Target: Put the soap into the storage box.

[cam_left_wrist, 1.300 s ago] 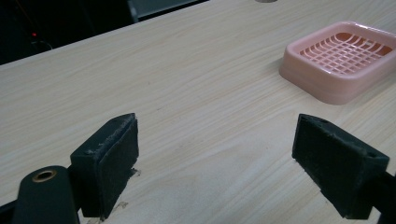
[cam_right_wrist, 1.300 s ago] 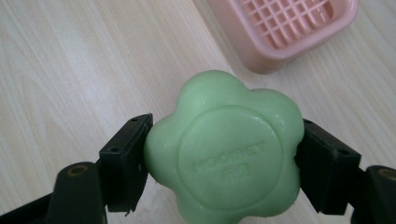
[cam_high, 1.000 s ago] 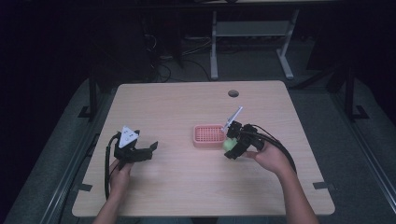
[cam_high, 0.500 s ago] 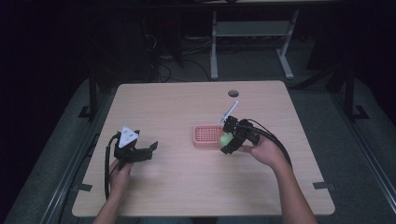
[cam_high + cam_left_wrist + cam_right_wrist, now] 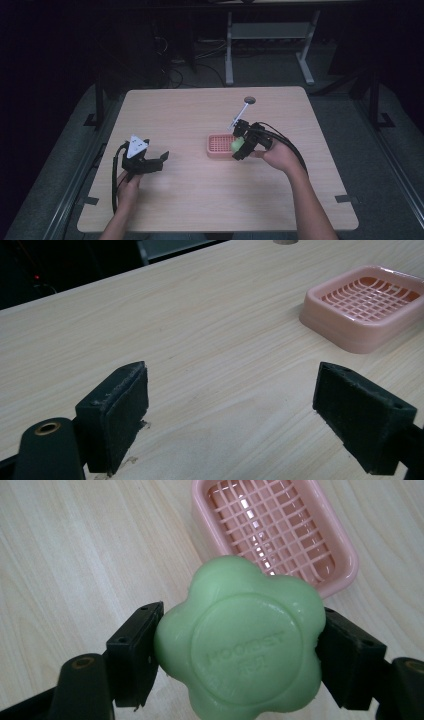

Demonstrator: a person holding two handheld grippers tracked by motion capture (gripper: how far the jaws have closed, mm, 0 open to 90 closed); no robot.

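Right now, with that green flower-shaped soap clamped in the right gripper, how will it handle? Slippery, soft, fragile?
The green soap looks rigid: its embossed lettering and lobes stay crisp between the right gripper's pads. Its smooth, slightly glossy surface suggests it could slip, especially as the pads bear on rounded lobes. Probably dense for its size, so likely to land flat in the pink soap dish rather than roll.

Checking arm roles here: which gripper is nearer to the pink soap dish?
Right. The right gripper holds the green soap at the pink soap dish; the left gripper sits open, well apart.
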